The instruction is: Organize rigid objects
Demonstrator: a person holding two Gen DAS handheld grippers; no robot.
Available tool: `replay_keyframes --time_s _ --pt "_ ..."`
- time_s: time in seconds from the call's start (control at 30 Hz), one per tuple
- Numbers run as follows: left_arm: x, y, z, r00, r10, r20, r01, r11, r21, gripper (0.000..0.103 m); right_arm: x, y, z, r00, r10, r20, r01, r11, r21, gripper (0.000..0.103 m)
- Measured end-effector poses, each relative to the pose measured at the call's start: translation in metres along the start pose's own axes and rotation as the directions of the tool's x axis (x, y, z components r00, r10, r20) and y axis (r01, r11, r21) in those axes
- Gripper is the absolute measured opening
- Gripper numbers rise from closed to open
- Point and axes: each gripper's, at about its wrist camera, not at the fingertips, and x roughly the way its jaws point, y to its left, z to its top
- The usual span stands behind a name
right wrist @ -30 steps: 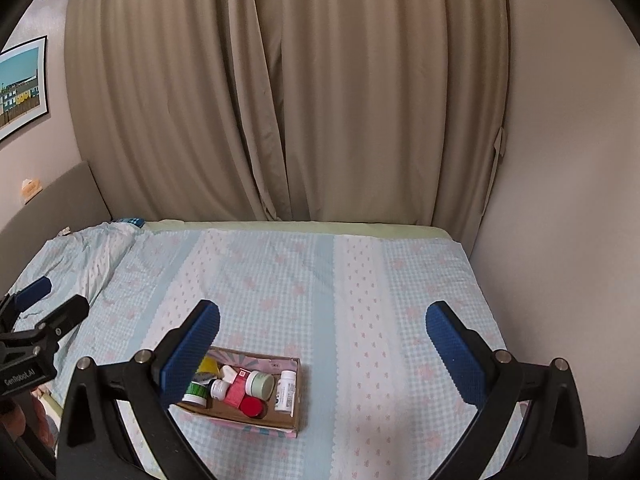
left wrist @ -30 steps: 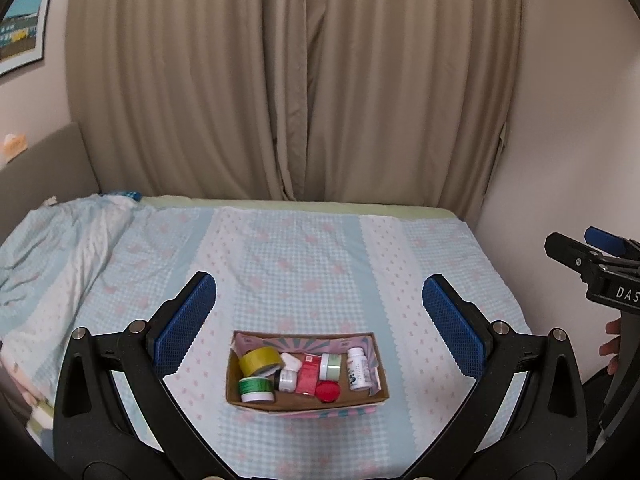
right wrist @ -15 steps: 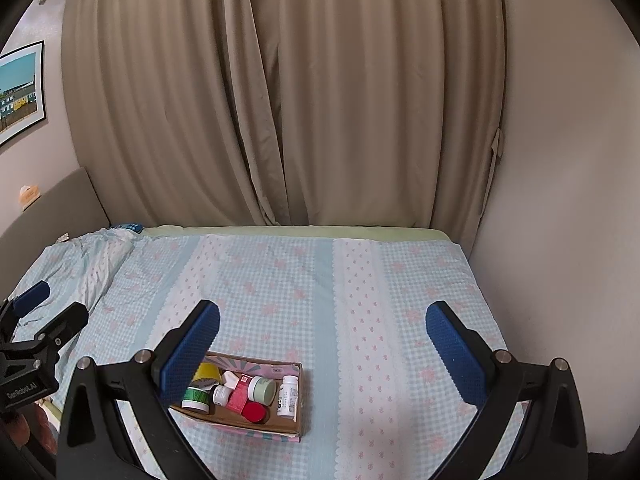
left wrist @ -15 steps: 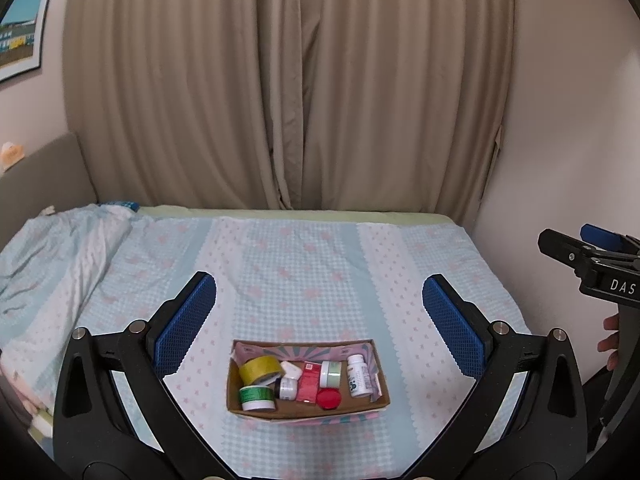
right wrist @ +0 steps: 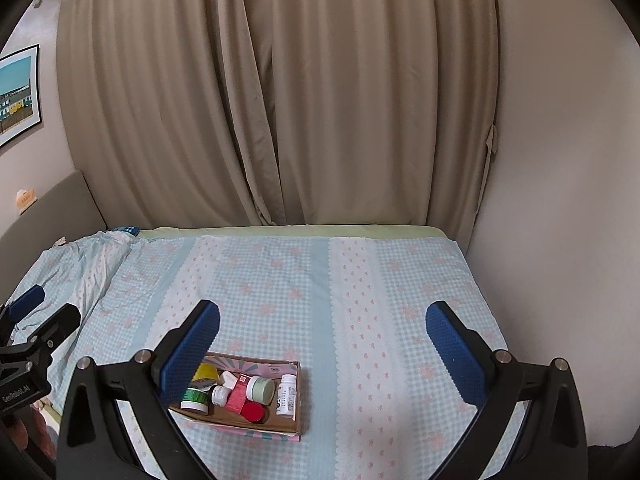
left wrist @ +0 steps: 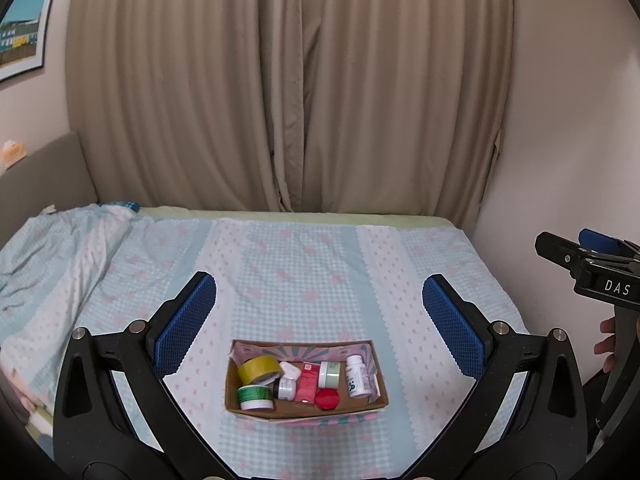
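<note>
A shallow cardboard box (left wrist: 362, 411) (right wrist: 256, 425) sits near the bed's front edge. Inside lie a yellow tape roll (left wrist: 259, 369), a green-labelled jar (left wrist: 256, 397), a small dark-capped bottle (left wrist: 286, 386), a red carton (left wrist: 307, 382), a red lid (left wrist: 327, 399), a pale green jar (left wrist: 329, 373) and a white pill bottle (left wrist: 357, 375) (right wrist: 287, 395). My left gripper (left wrist: 319, 322) hangs open above the box, holding nothing. My right gripper (right wrist: 322, 346) is open too, to the right of the box, its left finger covering the box's left end.
The bed (left wrist: 304, 272) wears a blue checked sheet with pink flowers. A crumpled duvet (left wrist: 52, 252) lies at the left. Beige curtains (left wrist: 288, 88) hang behind and a wall (right wrist: 560, 200) borders the right side. A headboard (right wrist: 48, 208) stands at the left.
Both grippers have pulled back and risen slightly, so the box looks a little lower and smaller in view. Both stay open and the box's contents have not moved.
</note>
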Motion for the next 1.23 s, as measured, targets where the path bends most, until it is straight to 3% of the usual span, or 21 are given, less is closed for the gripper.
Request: replay_keyframes --time_s 0.77,0.97,1.1,1.23 --pt "-0.003 0.002 -0.005 1.000 0.026 -0.006 -0.027 1.000 -0.012 0.103 -0.003 0.005 0.003 1.000 0.014 0.005 -0.014 1.000 -0.013 0.103" --pt "0.005 0.000 -0.004 0.991 0.135 0.001 -0.135 0.991 0.019 0.103 -0.002 0.005 0.002 1.000 0.020 -0.002 -0.020 1.000 -0.012 0.103" --pt "0.005 0.002 -0.007 0.990 0.138 0.006 -0.138 0.990 -0.003 0.103 0.002 0.002 0.003 1.000 0.022 -0.011 -0.023 1.000 -0.008 0.103" --pt "0.006 0.005 -0.009 0.995 0.099 0.011 -0.099 0.995 -0.006 0.103 0.005 0.000 0.003 1.000 0.019 -0.020 -0.019 1.000 -0.002 0.103"
